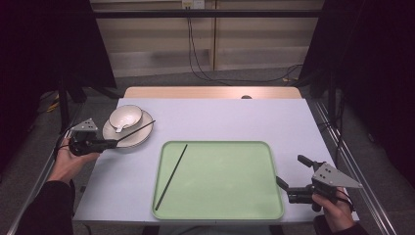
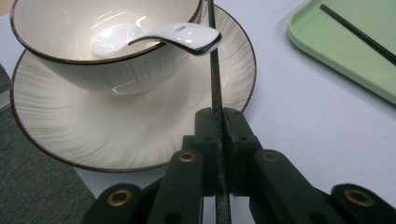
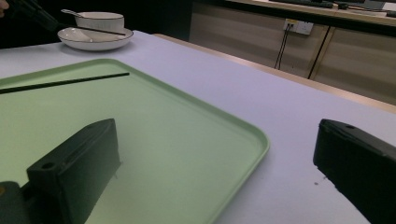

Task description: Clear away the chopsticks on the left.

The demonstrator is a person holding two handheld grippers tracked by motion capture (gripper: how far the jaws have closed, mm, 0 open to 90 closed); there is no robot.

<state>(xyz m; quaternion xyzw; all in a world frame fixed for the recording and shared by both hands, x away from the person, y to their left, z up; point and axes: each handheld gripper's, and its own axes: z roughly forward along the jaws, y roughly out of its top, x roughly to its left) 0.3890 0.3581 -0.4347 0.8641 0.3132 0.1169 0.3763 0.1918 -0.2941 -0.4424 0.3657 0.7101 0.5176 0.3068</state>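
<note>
The table (image 1: 215,117) carries a green tray (image 1: 220,196) just left of the right gripper (image 1: 291,174), whose jaws stand wide apart and empty over the tray's near right corner. A second black chopstick (image 1: 171,176) lies slantwise on the tray. Ahead of the left gripper (image 1: 113,143) sits a white plate (image 2: 116,140) with a bowl (image 2: 93,70) on it and a spoon (image 2: 182,37) resting in the bowl. That gripper is clamped on a thin black chopstick (image 2: 215,88) close to one end; its long axis runs straight forward from the jaws, over the plate and past the spoon handle, toward the tray side. The stick looks light, stiff and slick, so it may pivot in such an end grip; a hold nearer the middle would likely steady it.
</note>
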